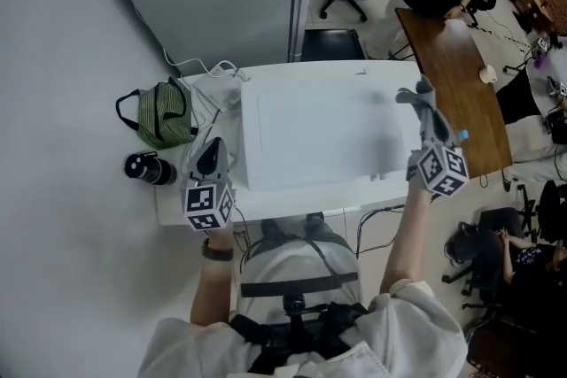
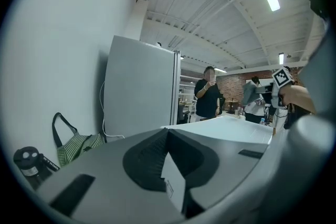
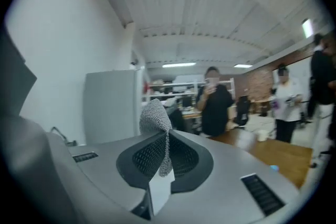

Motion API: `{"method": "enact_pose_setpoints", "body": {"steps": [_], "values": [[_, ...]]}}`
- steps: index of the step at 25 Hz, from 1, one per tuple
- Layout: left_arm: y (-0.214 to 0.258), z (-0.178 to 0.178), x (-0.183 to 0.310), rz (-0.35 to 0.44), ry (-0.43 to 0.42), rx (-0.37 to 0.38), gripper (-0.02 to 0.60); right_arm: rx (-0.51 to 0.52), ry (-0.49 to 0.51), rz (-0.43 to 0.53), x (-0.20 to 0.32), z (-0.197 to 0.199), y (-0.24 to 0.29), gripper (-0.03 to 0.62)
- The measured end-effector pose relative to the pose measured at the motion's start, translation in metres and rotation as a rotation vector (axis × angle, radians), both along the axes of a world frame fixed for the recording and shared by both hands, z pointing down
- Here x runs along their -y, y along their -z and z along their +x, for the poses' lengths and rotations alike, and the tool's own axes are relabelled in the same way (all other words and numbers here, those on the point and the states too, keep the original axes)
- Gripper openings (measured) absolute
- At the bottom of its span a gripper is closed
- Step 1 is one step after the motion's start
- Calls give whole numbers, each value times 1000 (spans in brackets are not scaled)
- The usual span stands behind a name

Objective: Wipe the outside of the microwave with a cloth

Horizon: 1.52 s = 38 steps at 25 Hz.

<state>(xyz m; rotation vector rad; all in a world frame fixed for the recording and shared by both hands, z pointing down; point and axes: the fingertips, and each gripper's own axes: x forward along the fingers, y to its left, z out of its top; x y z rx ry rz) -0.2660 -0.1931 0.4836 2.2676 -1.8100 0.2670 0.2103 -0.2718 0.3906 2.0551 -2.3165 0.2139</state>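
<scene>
Over the right edge of the microwave (image 1: 328,137), the right gripper (image 1: 431,127) pinches a grey cloth (image 1: 415,95) between its jaws. The cloth bunches up above the jaw tips, and I can't tell whether it touches the casing. The left gripper (image 1: 210,153) hangs at the microwave's left front corner, jaws pressed together on nothing. The microwave sits mid-table (image 1: 174,206), with a striped bag (image 1: 164,115) and a black bottle (image 1: 149,168) off the table's left edge.

Step, my read: cloth in hand, lined up for the top or right side, and no sign that wiping has got far. The next move needs the cloth brought flat onto the panel and swept edge to edge. The bunched cloth gives little contact area, so press it down.

Writing: no brand readable on the microwave. Print on the bottle is too small to read.
</scene>
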Motion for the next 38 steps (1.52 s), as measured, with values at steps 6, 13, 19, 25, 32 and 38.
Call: {"method": "enact_pose_setpoints", "body": {"steps": [6,13,19,25,32,38], "values": [[-4,-17,-9,-11,21,-2,28,33,-288,49,-63,96,7,23],[-9,-33,-21,-20,54,4,28,162,729,23,-119,-274,0,23],[-10,-43,-22,-24,69,15,28,237,972,-57,-190,-329,-10,23],[-10,-34,-22,-30,40,21,28,159,246,-158,-184,-80,-75,23],[-29,-47,-21,-55,48,11,28,102,-299,-444,-314,94,-243,23],[-30,-51,-29,-67,81,12,28,125,-187,-658,-357,97,-333,23]]}}
